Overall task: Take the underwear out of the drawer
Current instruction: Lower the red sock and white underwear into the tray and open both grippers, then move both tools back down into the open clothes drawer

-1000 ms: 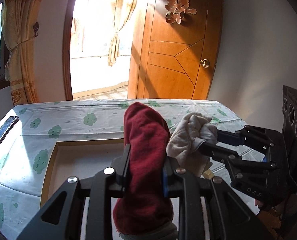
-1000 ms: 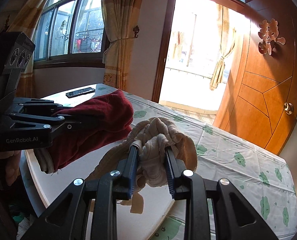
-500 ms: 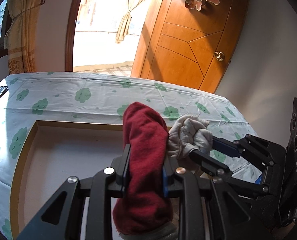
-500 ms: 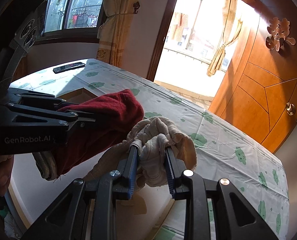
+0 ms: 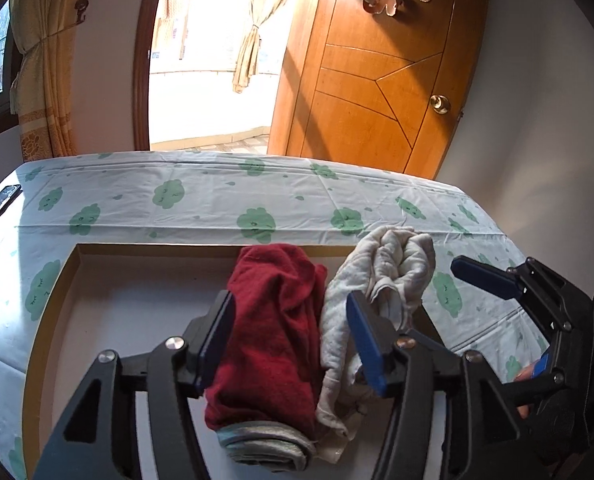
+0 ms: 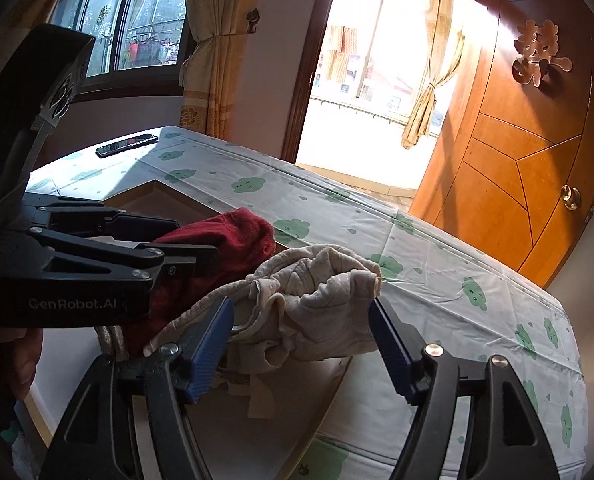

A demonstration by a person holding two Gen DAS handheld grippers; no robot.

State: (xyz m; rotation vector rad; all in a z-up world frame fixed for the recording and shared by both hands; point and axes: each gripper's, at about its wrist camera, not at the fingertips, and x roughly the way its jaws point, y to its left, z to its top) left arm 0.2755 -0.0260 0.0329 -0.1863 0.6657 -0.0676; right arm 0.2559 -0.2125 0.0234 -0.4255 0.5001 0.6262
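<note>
A dark red piece of underwear (image 5: pixel 273 320) lies on the white floor of the wood-rimmed drawer (image 5: pixel 157 249), its grey waistband toward me. My left gripper (image 5: pixel 291 304) straddles it with jaws opening, and the pads no longer squeeze it. A crumpled beige piece of underwear (image 6: pixel 317 288) rests beside it against the drawer's right rim. It sits between the fingers of my right gripper (image 6: pixel 301 308), whose jaws are also opening, with gaps at both pads. In the right wrist view the left gripper (image 6: pixel 195 240) sits over the red underwear (image 6: pixel 225 240).
Beyond the drawer spreads a bed sheet (image 5: pixel 217 196) printed with green clouds. A black phone (image 6: pixel 127 145) lies at its far left corner. Behind are a wooden door (image 5: pixel 377 100), a bright balcony doorway and curtains. A person's hand (image 6: pixel 25 356) holds the left gripper.
Both grippers opened and let go of their garments. The red and the beige underwear sank from upright bundles onto the drawer floor and spread out.
</note>
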